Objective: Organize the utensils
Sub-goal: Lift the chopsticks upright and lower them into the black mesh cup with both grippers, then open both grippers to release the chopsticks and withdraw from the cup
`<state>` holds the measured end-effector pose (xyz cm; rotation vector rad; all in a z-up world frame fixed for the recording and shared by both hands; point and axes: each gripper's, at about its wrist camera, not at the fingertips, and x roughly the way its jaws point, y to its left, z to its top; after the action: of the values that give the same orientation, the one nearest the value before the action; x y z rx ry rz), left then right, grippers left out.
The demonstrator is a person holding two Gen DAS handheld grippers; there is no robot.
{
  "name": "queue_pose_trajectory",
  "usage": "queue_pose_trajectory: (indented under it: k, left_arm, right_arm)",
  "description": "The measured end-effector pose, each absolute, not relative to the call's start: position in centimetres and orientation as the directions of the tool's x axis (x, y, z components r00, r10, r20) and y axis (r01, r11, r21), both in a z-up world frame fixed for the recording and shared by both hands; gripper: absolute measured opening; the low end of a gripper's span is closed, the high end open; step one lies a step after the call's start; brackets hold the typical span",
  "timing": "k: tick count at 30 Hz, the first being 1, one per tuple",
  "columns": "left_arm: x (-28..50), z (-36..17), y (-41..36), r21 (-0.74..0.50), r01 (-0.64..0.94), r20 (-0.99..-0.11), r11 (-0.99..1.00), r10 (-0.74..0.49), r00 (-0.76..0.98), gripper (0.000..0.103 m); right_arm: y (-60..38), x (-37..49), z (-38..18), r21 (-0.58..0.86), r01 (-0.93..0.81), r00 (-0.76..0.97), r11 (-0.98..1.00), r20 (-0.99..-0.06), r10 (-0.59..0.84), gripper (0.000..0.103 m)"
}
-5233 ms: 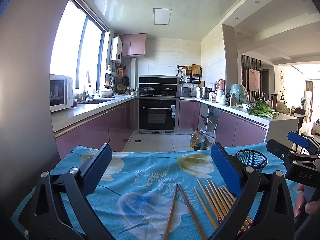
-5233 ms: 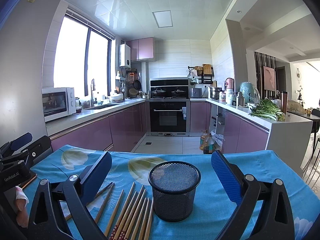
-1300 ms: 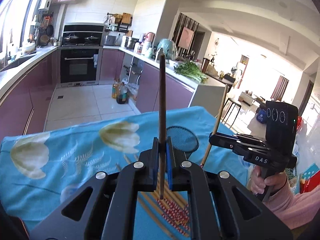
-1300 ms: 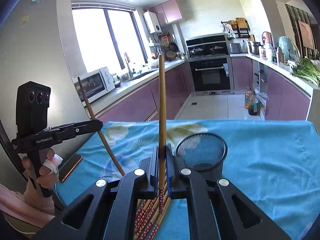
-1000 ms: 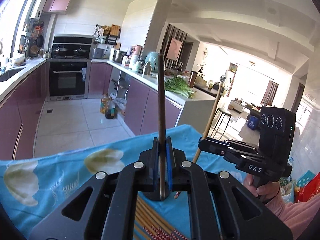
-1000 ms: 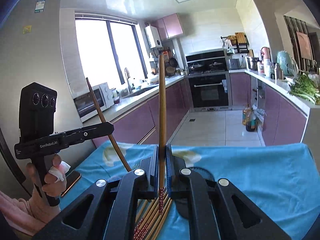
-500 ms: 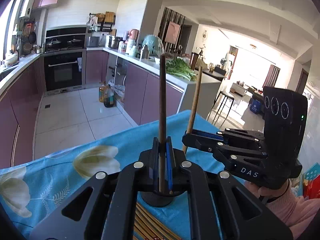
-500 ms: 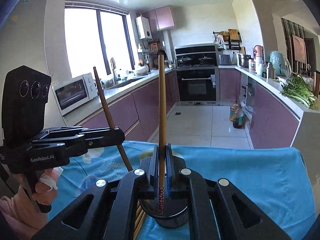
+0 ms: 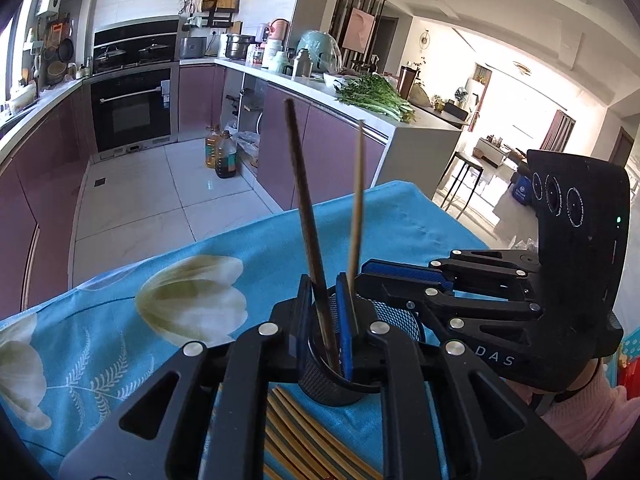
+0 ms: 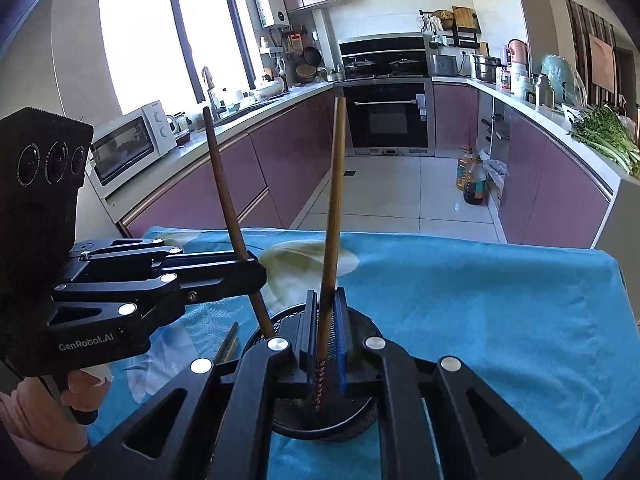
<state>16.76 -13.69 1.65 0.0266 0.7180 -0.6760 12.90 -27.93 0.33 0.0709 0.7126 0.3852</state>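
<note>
Chopsticks (image 9: 308,216) upright in mesh cup (image 9: 320,384) on blue floral tablecloth (image 9: 120,320), kitchen

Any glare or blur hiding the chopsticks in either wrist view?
Left wrist: the doorway area is blown out; the dark chopstick is slightly motion-blurred. Right wrist: the window is overexposed; the light chopstick reads sharp.

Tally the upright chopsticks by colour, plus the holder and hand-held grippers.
Dark chopstick: 1
Light chopstick: 1
Holder: 1
Hand-held grippers: 2, left hand-held gripper (jaws opening, dark chopstick between them) and right hand-held gripper
Total: 5
</note>
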Motion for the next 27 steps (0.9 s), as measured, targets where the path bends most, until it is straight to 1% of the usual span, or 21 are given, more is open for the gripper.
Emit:
queue_pose_trajectory:
  k: [4,6,10,12,15,17,18,20,22,25,27]
  left_arm:
    - [16.5,1.8,-13.1,-0.194,0.565,-0.603,0.802,-0.552,0.576,0.025]
    - [16.3,1.8,-12.4,-0.189,0.554,-0.593,0.810,-0.544,0.593,0.030]
    - [15.6,1.8,-10.6,-0.189,0.528,-0.580,0.828,-0.528,0.620,0.032]
    - [15.0,1.7,-9.3,-0.188,0.516,-0.561,0.836,-0.523,0.642,0.036]
    - [13.9,1.4,-7.5,-0.168,0.493,-0.558,0.854,-0.494,0.667,0.043]
    - [12.7,0.6,-6.3,-0.138,0.479,-0.565,0.867,-0.466,0.681,0.046]
    - [12.2,0.2,-5.9,-0.125,0.471,-0.574,0.873,-0.451,0.684,0.048]
    - [11.2,-1.0,-5.0,-0.100,0.457,-0.601,0.884,-0.420,0.680,0.049]
    - [10.5,-2.5,-4.2,-0.083,0.442,-0.636,0.893,-0.390,0.666,0.050]
    - [9.9,-5.3,-3.4,-0.098,0.434,-0.689,0.895,-0.376,0.619,0.050]
    - [9.7,-7.0,-3.1,-0.095,0.426,-0.716,0.900,-0.359,0.598,0.050]
  right_arm:
    - [-27.7,13.2,0.3,0.187,-0.303,0.704,0.935,-0.617,0.352,0.009]
    - [-27.7,13.2,0.2,0.191,-0.300,0.706,0.934,-0.614,0.353,0.009]
    - [-27.8,12.7,0.2,0.182,-0.282,0.724,0.942,-0.604,0.334,0.010]
    - [-28.0,11.9,0.5,0.174,-0.280,0.740,0.944,-0.588,0.328,0.012]
    - [-27.8,9.8,1.2,0.182,-0.322,0.745,0.929,-0.557,0.367,0.020]
    - [-27.2,8.0,1.7,0.172,-0.375,0.736,0.911,-0.541,0.406,0.030]
    - [-26.9,7.2,1.7,0.164,-0.400,0.730,0.902,-0.538,0.422,0.032]
    - [-26.1,5.7,1.4,0.151,-0.446,0.706,0.882,-0.547,0.450,0.038]
    - [-25.1,4.6,0.2,0.136,-0.473,0.674,0.871,-0.581,0.457,0.039]
    - [-23.8,4.2,-1.9,0.111,-0.474,0.636,0.874,-0.642,0.427,0.039]
    - [-23.2,4.3,-3.8,0.127,-0.467,0.596,0.875,-0.686,0.418,0.039]
